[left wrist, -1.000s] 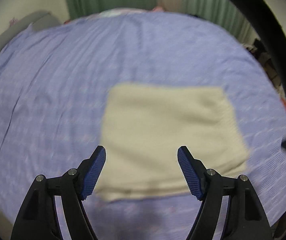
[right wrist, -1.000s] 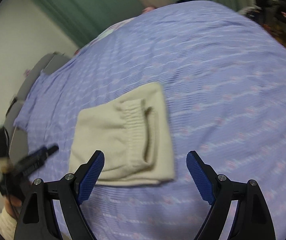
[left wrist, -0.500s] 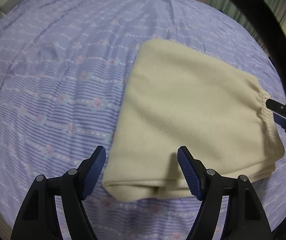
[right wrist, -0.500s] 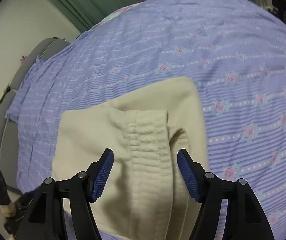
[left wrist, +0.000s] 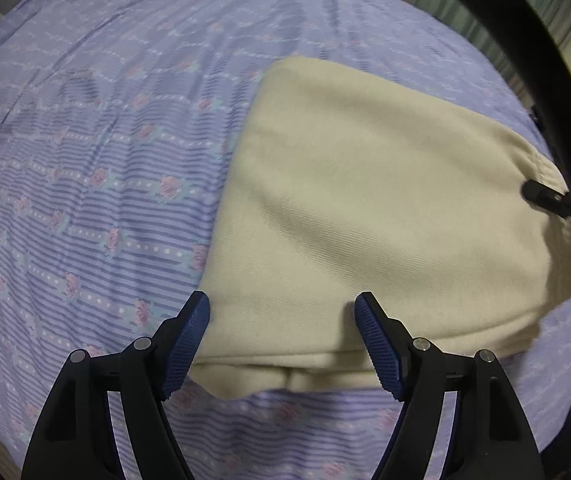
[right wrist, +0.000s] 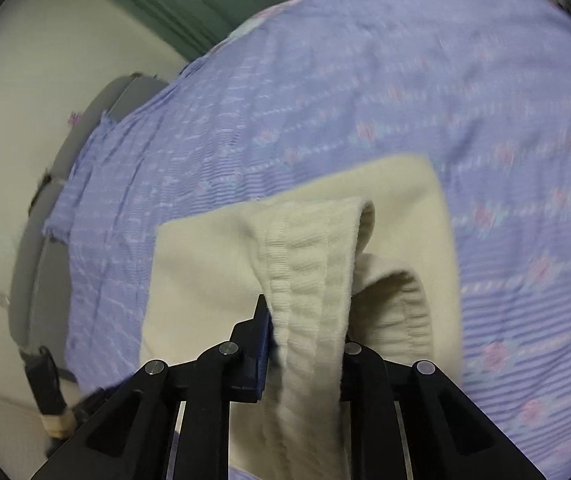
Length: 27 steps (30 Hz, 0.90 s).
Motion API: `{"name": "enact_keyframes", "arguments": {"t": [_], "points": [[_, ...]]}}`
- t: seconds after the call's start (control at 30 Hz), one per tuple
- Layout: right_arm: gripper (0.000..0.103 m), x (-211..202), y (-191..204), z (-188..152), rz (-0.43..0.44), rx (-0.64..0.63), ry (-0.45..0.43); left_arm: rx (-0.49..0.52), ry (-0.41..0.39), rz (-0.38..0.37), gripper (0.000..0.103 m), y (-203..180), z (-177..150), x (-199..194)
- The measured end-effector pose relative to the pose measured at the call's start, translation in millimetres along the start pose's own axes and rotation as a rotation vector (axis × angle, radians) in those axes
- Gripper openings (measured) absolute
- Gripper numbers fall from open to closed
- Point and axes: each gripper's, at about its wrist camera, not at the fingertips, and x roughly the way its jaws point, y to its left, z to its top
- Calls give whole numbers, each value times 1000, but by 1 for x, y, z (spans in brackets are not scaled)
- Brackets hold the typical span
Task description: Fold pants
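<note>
We find no writing, label, brand, number or sign that can be read in either wrist view. The bedsheet (left wrist: 97, 184) filling the left of the left wrist frame carries only stripes, dotted lines and small pink roses, and the cream pants (left wrist: 365, 208) at centre right show plain fabric with no tag or print.

Both grippers came lower and closer to the pants (left wrist: 385, 208). The right gripper (right wrist: 305, 344), open before, is closing on the waistband (right wrist: 309, 272), apparently lifting it slightly.
</note>
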Motion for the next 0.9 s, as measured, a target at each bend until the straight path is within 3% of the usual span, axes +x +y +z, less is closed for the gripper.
{"name": "enact_keyframes", "arguments": {"t": [0.2,0.3,0.37,0.43,0.63,0.8,0.9], "points": [[19,17,-28,5,-96,-15,68,85,20,46,75,-22,-13,8],[38,17,-34,-4,-147,-10,64,86,32,57,75,-24,-14,15],[62,7,-33,-11,-192,-13,47,81,34,53,77,-25,-15,14],[75,-4,-31,-18,-265,-24,34,80,43,51,78,-24,-15,15],[75,-42,-51,-57,-355,-12,33,97,62,58,82,-28,-23,8],[75,-73,-47,-79,-363,42,-18,134,49,40,82,-36,-35,-12],[91,-89,-34,-86,-318,82,-103,127,-8,61,82,-37,-39,-36]]}}
